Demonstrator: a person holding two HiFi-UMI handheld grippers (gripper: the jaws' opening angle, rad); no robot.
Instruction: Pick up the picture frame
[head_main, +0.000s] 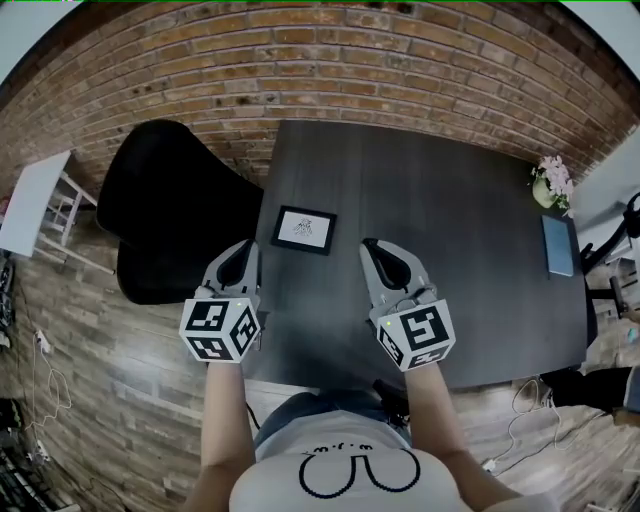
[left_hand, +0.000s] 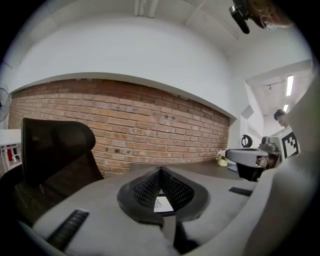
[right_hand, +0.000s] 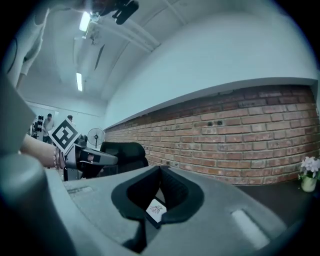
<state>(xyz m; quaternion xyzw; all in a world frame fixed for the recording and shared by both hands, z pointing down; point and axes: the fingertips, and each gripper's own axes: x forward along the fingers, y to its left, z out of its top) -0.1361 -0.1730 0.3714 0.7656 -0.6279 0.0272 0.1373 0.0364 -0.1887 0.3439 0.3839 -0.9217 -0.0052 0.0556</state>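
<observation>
The picture frame (head_main: 304, 229), black with a white drawing inside, lies flat near the left edge of the dark table (head_main: 450, 250). Both grippers hover short of it, one to each side. My left gripper (head_main: 247, 247) is shut and empty, its tips just left of and below the frame. My right gripper (head_main: 368, 246) is shut and empty too, a little to the frame's right. A sliver of the frame (left_hand: 162, 204) shows through the gap behind the shut jaws in the left gripper view, and the frame (right_hand: 156, 210) shows the same way in the right gripper view.
A black office chair (head_main: 165, 205) stands against the table's left edge. At the table's far right sit a small pot of pink flowers (head_main: 552, 182) and a blue-grey notebook (head_main: 558, 245). A brick wall (head_main: 330, 60) runs behind the table. Cables (head_main: 45, 370) lie on the wooden floor.
</observation>
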